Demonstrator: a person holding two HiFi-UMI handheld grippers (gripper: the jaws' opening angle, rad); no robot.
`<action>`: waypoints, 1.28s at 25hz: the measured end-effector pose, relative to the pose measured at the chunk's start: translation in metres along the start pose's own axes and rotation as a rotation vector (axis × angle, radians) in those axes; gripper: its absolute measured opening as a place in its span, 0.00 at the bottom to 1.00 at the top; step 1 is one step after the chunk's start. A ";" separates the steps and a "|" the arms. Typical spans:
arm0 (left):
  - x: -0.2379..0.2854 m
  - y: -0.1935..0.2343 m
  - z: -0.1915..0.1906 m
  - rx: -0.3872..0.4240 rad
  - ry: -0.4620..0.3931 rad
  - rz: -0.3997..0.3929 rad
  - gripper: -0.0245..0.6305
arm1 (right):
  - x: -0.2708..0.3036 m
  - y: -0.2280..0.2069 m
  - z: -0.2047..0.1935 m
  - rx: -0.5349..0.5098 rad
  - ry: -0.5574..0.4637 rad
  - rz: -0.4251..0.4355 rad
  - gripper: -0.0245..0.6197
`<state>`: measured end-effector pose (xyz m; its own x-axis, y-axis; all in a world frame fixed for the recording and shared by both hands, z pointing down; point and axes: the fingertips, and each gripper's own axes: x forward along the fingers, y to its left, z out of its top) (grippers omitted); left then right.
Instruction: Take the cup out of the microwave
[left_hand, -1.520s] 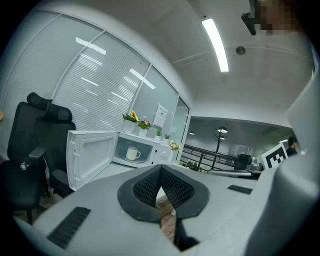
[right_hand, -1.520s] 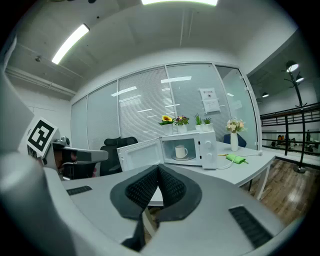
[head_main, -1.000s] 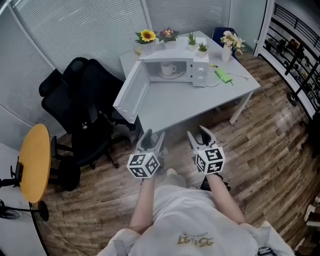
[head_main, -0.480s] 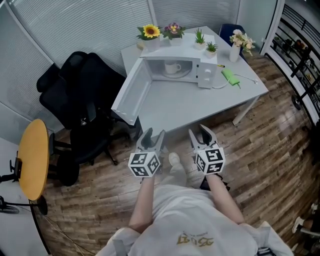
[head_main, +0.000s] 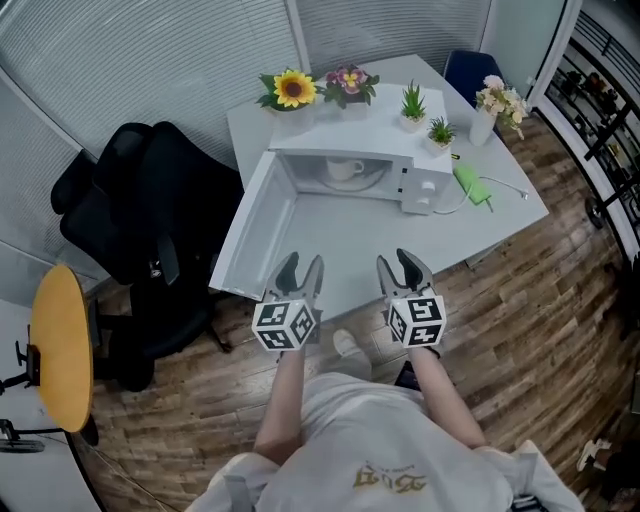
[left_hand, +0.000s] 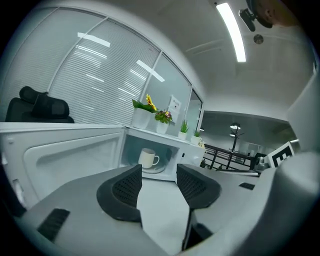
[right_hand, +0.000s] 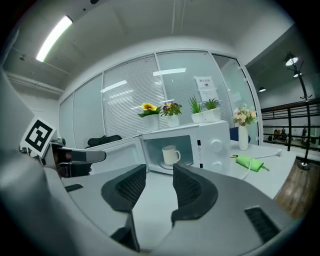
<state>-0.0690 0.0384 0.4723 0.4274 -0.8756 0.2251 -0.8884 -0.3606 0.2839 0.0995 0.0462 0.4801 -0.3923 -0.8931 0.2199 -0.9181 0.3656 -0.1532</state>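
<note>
- Left gripper (head_main: 300, 268) and right gripper (head_main: 403, 265) are held side by side in front of the person's white shirt (head_main: 370, 440), over the near edge of the white table (head_main: 400, 235).
- Left jaws stand wide apart with nothing between the pads; they have just been closing slightly.
- Right jaws are apart with a narrower gap, also empty; they have just been closing a little too.
- Both grippers point at the microwave (head_main: 425, 180) and are well apart from it.
- Microwave door (head_main: 255, 235) hangs wide open to the left.
- White cup (head_main: 343, 168) stands upright inside the microwave on the turntable plate (head_main: 368, 180), handle to the right.
- Green object (head_main: 472, 185) lies right of the microwave.
- Sunflower pot (head_main: 292, 92), purple flowers (head_main: 348, 82) and a vase of pale flowers (head_main: 497, 100) sit towards the back of the table.
- Black office chair (head_main: 140, 210) stands left of the table.
</note>
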 end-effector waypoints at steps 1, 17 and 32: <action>0.013 0.006 0.004 -0.001 0.005 -0.003 0.37 | 0.013 -0.005 0.002 0.005 0.003 -0.002 0.29; 0.131 0.067 0.017 -0.040 0.078 -0.082 0.37 | 0.148 -0.036 0.005 -0.010 0.086 -0.050 0.29; 0.162 0.079 0.023 -0.047 0.094 -0.103 0.37 | 0.192 -0.044 0.008 -0.022 0.116 -0.049 0.29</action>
<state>-0.0732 -0.1393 0.5099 0.5318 -0.7999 0.2780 -0.8311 -0.4299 0.3529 0.0651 -0.1434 0.5210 -0.3497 -0.8741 0.3371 -0.9368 0.3290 -0.1187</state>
